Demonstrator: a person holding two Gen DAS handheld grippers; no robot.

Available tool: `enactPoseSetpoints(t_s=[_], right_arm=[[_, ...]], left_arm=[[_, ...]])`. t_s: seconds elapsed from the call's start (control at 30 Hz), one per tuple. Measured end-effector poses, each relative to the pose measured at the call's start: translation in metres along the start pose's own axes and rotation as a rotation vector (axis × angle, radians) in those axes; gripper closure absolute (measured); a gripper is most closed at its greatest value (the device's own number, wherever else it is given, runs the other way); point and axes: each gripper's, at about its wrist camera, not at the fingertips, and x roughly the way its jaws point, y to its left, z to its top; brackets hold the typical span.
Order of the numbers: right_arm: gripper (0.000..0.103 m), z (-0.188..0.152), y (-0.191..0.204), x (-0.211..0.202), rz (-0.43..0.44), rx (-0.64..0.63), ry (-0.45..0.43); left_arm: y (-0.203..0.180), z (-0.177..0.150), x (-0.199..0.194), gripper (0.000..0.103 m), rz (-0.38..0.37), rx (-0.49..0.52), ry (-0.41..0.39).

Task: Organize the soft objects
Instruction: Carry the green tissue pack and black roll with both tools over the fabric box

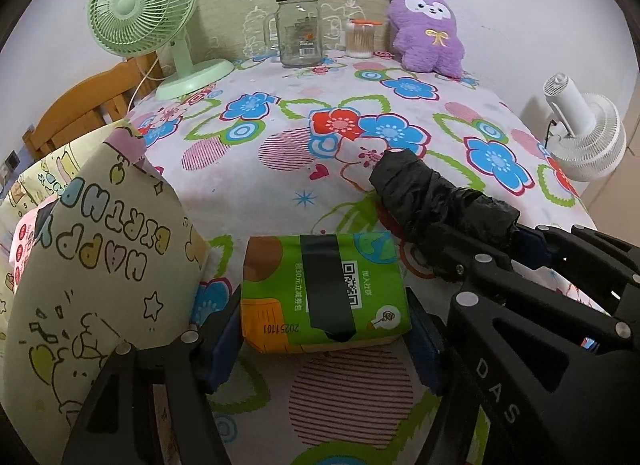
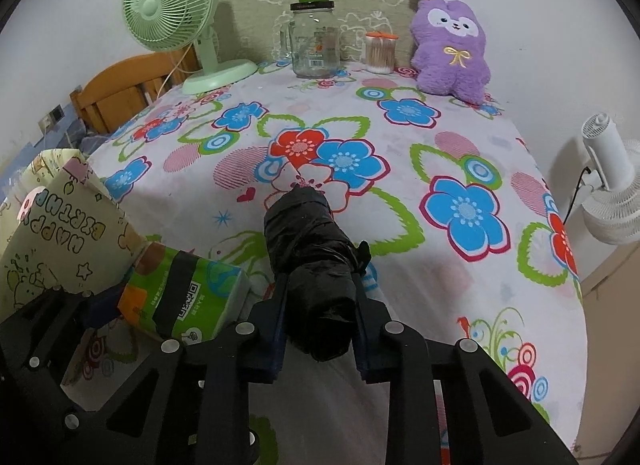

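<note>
A green tissue pack (image 1: 324, 291) lies on the floral tablecloth between the two blue pads of my left gripper (image 1: 326, 341); the pads touch its sides. It also shows in the right wrist view (image 2: 180, 305). My right gripper (image 2: 318, 329) is shut on a black roll of plastic bags (image 2: 310, 265), which also shows in the left wrist view (image 1: 432, 201), held just above the cloth. A purple plush toy (image 1: 428, 33) sits upright at the far right of the table and also shows in the right wrist view (image 2: 452, 49).
A "Happy Birthday" paper bag (image 1: 92, 277) stands left of the tissue pack. At the back stand a green desk fan (image 1: 144, 13), a glass jar with a green lid (image 1: 298, 21) and a cotton-swab tub (image 1: 360, 39). A white fan (image 1: 584, 133) stands off the table's right edge.
</note>
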Motion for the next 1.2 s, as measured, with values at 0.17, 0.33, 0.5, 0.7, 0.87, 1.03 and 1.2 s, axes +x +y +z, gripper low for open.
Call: enactPoseSetpoints(t_s=[0.17,0.33,0.5,0.7,0.87,1.03,1.2], right_arm=[[0.074,-0.008,0.000,-0.008,-0.011,0.014,-0.003],[0.074,-0.016,0.001,-0.016,-0.020,0.029,-0.003],[0.074,-0.025,0.002,-0.026,-0.028,0.056,-0.007],[0.074,-0.033,0.005,-0.039,-0.059,0.081,-0.019],[0.074,-0.040,0.006,-0.049,-0.066,0.101,-0.027],[0.074,-0.044,0.008,-0.064,-0.074,0.113,-0.048],[0.074,-0.047,0.009,-0.079,-0.089,0.123,-0.069]], left_arm=[[-0.002,-0.005,-0.005,0.030,-0.010,0.023,-0.004],[-0.004,-0.012,-0.010,0.030,-0.021,0.039,-0.002],[-0.005,-0.018,-0.019,0.030,-0.038,0.070,-0.011],[-0.007,-0.024,-0.028,0.030,-0.057,0.091,-0.015],[-0.009,-0.027,-0.036,0.030,-0.077,0.109,-0.014],[-0.010,-0.030,-0.050,0.030,-0.095,0.118,-0.037],[-0.012,-0.032,-0.063,0.030,-0.106,0.128,-0.060]])
